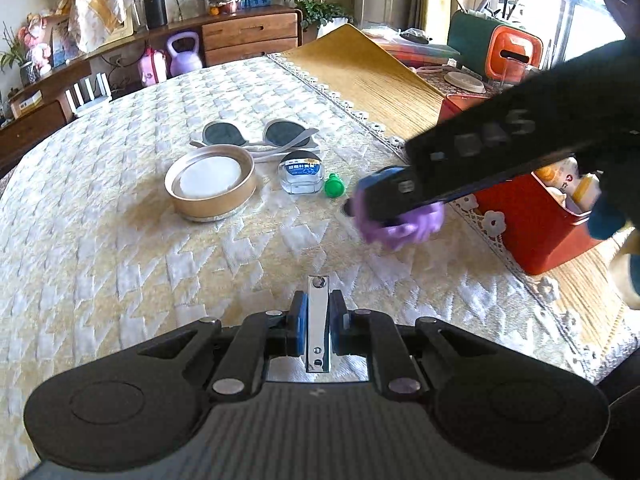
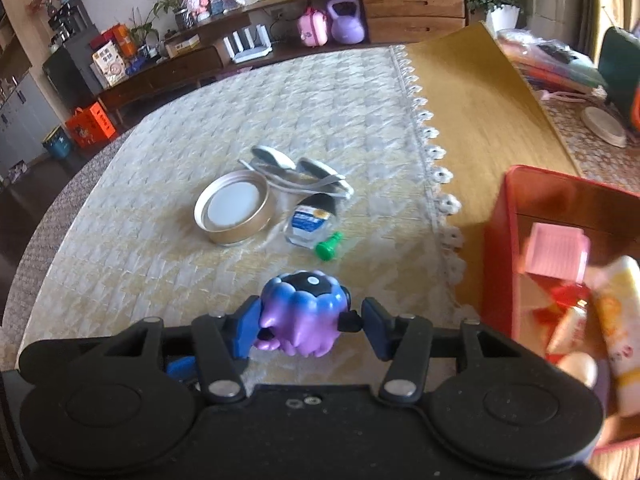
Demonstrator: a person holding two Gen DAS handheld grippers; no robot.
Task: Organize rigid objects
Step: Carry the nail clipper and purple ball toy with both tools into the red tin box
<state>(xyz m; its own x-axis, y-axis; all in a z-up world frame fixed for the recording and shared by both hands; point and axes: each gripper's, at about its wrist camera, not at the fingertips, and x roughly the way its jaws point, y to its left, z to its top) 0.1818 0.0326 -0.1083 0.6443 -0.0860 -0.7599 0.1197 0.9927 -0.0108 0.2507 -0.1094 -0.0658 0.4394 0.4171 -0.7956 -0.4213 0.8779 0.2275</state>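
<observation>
The left gripper [image 1: 318,330] has its fingers [image 1: 299,326] pinching a slim metal nail clipper [image 1: 318,320]. The clipper sits squarely between the pads, its long axis running straight out along the fingers, the end with the small hole pointing forward and away over the table [image 1: 120,272].

Ahead of those fingers, from left to right, lie a round gold tin lid [image 1: 211,185], white sunglasses [image 1: 258,136] just behind it, a small clear bottle [image 1: 302,174] and a green cap [image 1: 333,186] beside the bottle.

Further right, the right gripper [image 2: 306,322] has a purple and blue toy [image 2: 304,312] between its fingers [image 2: 244,330]. The left pad presses its flank; the right pad stands beside a small black nub on the toy's other side, and contact there cannot be told. No earlier view is given, so nothing more is said of their motion. The toy is squat, with no clear long axis; its dark top with a white dot faces forward and up.

The red bin [image 2: 500,248] lies to the right of these fingers, nearer this hand than the other, its open mouth facing up. Judging by the task, both held things likely belong there.
</observation>
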